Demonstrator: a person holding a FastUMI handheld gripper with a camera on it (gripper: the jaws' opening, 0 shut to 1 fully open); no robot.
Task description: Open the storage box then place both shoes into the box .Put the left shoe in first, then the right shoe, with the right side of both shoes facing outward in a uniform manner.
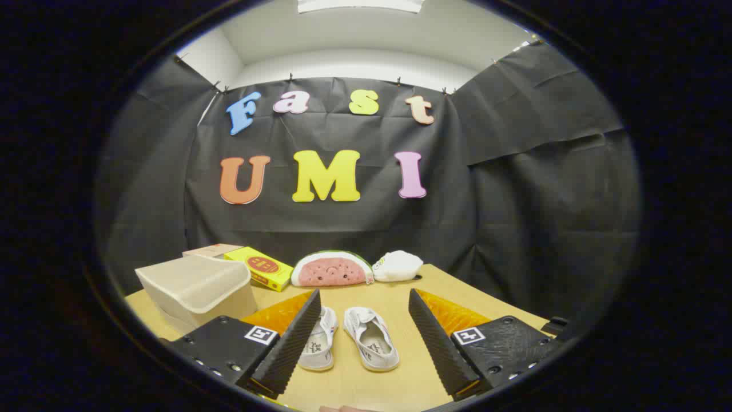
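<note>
Storage box [197,289]: stands on the counter [400,292] at about ten o'clock from my fingers, just beyond the left one. Pale, translucent, with a sloped front. I judge it unopened, though the lid line is hard to make out.

Left shoe [319,346] and right shoe [372,339]: both white, lying side by side on the counter between my fingers, toes toward me, heels pointing to twelve o'clock. The left shoe lies close against the inner edge of my left finger; whether they touch I cannot tell. Neither shoe is in the box.

Hand-held gripper [363,337]: fingers spread wide, holding nothing, poised over the pair.

Progress: nothing done as far as I can see. Outstanding: open the box, load the left shoe, then the right, right sides outward.

Surroundings: beyond the shoes at twelve o'clock, a watermelon-slice plush [333,269] with a white plush [397,265] just beside it at one o'clock. A yellow carton [260,268] lies at eleven o'clock, behind the box, with a tan carton [213,250] beside it.
</note>
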